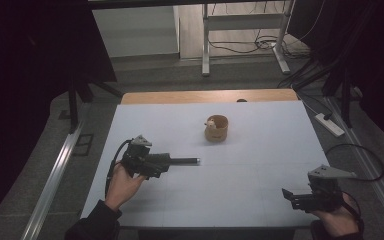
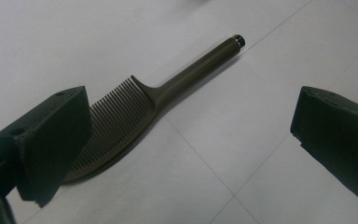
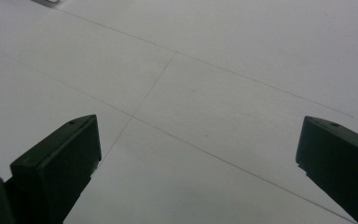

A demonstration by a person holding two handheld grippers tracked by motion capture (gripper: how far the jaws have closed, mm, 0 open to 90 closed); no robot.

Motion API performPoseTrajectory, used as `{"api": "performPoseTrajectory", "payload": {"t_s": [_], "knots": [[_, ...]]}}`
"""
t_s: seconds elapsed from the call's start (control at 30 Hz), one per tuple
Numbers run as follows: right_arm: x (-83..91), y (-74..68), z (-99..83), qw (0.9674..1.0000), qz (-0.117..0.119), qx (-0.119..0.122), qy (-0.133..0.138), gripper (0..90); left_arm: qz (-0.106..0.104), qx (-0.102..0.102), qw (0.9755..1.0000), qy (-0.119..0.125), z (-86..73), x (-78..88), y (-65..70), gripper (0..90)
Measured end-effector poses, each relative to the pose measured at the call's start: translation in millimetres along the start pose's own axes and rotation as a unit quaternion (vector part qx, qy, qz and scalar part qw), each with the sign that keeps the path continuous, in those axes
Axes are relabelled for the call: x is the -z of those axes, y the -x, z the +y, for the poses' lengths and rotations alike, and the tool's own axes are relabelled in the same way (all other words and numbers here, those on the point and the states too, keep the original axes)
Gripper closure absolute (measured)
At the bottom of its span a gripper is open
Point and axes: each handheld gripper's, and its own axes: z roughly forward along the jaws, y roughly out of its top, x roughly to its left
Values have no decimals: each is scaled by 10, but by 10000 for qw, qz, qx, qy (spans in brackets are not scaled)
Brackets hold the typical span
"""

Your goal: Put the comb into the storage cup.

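Leftmost, on the white worktop (image 1: 260, 150), left tongs (image 1: 166, 163) held low in the person's left hand (image 1: 124, 182), pointing rightwards, grey three-cornered plate on top and cable trailing back toward the sleeve. Jaws spread wide in the left gripper view, gripping nothing. Between those jaws, lying flat on the worktop, a dark comb (image 2: 135, 119): toothed end just beside the left jaw and partly hidden behind it, whether touching it cannot be told; round handle running away from the camera, ending in a small dark cap. In the high view, comb handle (image 1: 185, 161) sticking out past the tongs toward the middle of the worktop. Further right and toward the far edge, well apart from the comb, a small tan round cup (image 1: 216, 128) standing upright, something pale at its left rim, too small to make out. Rightmost, near the front corner, right tongs (image 1: 289, 196) in the right hand (image 1: 337, 217), aimed left, jaws likewise wide apart over bare worktop, holding nothing.
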Motion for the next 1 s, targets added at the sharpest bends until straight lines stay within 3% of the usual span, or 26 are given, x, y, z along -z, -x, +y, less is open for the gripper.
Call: {"api": "performPoseTrajectory", "payload": {"t_s": [0.7, 1.0], "knots": [[-9, -3, 3, 10000, -3, 9, -41, 3, -201, -245, 9995, -70, 314, -281, 31, 0], [-11, -2, 3, 10000, 6, 11, -52, 3, -161, -333, 9992, -135, 427, -400, 24, 0]]}}
